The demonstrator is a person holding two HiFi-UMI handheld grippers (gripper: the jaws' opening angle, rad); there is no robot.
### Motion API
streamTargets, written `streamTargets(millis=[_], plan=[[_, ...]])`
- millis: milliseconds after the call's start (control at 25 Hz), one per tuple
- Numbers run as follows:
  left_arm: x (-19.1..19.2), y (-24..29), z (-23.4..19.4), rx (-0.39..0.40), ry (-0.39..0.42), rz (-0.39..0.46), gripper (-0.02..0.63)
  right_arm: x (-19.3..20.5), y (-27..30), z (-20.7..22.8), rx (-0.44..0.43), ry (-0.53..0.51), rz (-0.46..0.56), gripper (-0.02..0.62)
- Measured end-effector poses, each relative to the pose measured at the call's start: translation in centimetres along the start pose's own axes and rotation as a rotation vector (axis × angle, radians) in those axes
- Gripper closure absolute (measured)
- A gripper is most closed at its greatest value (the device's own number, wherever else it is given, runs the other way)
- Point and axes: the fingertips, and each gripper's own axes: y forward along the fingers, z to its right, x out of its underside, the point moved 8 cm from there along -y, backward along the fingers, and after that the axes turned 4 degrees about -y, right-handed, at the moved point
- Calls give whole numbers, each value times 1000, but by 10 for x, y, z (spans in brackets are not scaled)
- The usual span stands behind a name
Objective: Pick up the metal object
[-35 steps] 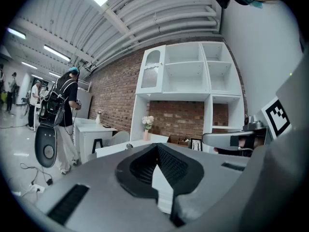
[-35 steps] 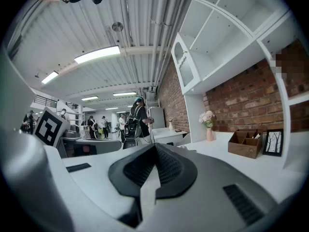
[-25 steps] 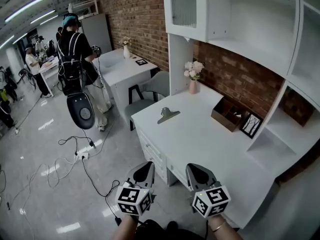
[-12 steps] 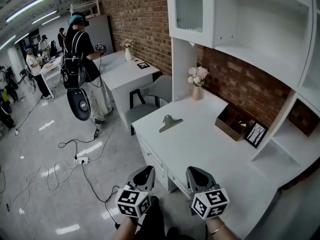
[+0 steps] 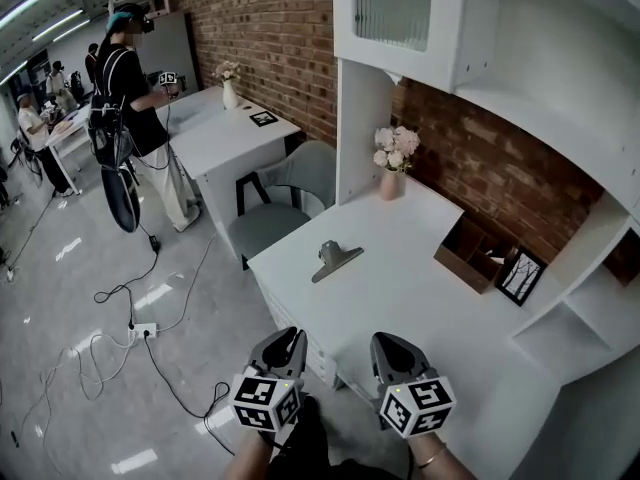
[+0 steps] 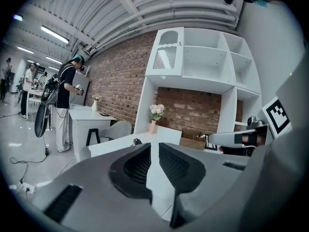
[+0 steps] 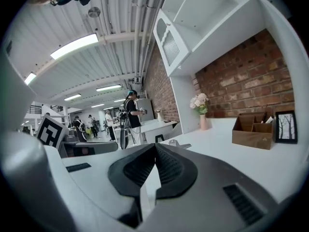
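The metal object is a large silver clip (image 5: 335, 258) lying on the white desk (image 5: 400, 298), near its left edge. It shows small in the left gripper view (image 6: 137, 141) and the right gripper view (image 7: 176, 143). Both grippers hover side by side off the desk's near edge, well short of the clip. My left gripper (image 5: 291, 337) (image 6: 154, 147) has a narrow gap between its jaws, which are opening with nothing between them. My right gripper (image 5: 386, 340) (image 7: 155, 147) is shut and empty.
A pink vase of flowers (image 5: 388, 178), a wooden organiser box (image 5: 473, 256) and a picture frame (image 5: 522, 277) stand at the desk's back. A white shelf unit (image 5: 470, 28) hangs overhead. A grey chair (image 5: 280, 208) stands left of the desk. A person (image 5: 130, 78) stands beyond, with cables (image 5: 110, 318) on the floor.
The view has swung and moved closer to the desk, so the clip now lies nearer the grippers. Both grippers stay low in the view.
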Motion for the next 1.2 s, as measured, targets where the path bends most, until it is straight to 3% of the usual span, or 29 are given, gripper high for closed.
streamTargets(millis=[520, 1200], plan=[[-15, 107, -88, 100, -13, -137, 538, 2, 108, 20, 124, 52, -109, 592], [-6, 212, -126, 196, 14, -305, 499, 12, 177, 48, 227, 111, -189, 592]])
